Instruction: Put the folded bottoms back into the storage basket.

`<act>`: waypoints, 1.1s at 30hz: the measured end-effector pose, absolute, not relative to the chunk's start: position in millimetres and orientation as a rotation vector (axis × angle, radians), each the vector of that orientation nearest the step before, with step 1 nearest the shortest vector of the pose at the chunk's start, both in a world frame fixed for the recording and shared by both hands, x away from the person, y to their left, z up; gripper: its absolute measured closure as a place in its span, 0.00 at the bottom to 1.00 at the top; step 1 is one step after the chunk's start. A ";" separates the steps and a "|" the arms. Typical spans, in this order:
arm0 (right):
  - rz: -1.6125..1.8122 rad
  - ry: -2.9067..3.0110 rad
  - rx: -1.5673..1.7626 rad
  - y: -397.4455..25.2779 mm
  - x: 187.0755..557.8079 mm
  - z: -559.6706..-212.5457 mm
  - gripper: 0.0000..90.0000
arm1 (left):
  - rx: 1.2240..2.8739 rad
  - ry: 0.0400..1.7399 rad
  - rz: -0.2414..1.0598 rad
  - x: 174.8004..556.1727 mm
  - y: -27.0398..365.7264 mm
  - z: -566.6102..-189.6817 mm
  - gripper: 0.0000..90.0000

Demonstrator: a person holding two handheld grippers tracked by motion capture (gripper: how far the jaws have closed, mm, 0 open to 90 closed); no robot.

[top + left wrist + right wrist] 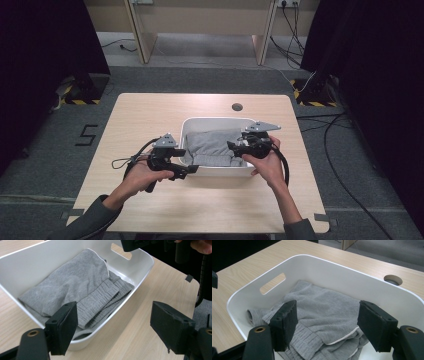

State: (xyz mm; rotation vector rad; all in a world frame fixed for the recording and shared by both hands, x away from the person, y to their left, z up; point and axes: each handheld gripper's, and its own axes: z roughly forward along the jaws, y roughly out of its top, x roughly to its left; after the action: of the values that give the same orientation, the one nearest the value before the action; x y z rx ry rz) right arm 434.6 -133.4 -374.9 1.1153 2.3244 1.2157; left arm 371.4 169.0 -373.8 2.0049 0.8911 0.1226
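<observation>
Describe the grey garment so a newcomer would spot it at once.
On the light wooden table sits a white plastic bin with handle slots. Folded inside lies the grey garment, soft knit with a ribbed cuff and thin white trim, the only thing in the bin.

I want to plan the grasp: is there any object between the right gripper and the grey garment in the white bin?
Nothing visible blocks it. The right gripper, jaws open, hangs just above the folded grey knitted garment, which lies uncovered in the white plastic bin.

Open top above the grey garment (322, 307), white bin walls (342, 277) all round.
</observation>
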 end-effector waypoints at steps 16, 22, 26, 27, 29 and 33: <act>1.255 2.329 1.078 -136.3 401.6 -381.3 0.36 | 1.967 0.888 0.161 337.6 188.2 -387.1 0.23; 1.266 2.314 1.069 -142.0 390.3 -383.9 0.35 | 1.958 0.901 0.172 329.9 193.8 -395.9 0.23; 1.286 2.297 1.068 -146.4 382.1 -385.3 0.35 | 1.923 0.926 0.165 328.0 198.5 -400.5 0.23; 1.298 2.292 1.071 -147.3 380.0 -386.9 0.35 | 1.933 0.922 0.162 327.9 199.0 -402.0 0.23; 1.304 2.298 1.073 -148.7 376.1 -389.0 0.35 | 1.931 0.926 0.160 326.6 200.8 -404.1 0.23; 1.326 2.275 1.073 -152.8 366.6 -393.0 0.35 | 1.928 0.939 0.163 324.3 203.6 -407.2 0.23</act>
State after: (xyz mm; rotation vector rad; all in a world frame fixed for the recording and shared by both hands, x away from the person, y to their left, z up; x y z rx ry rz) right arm 366.6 -152.8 -393.0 1.0728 2.2745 1.3256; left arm 324.3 203.6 -407.2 1.9280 0.9386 0.1629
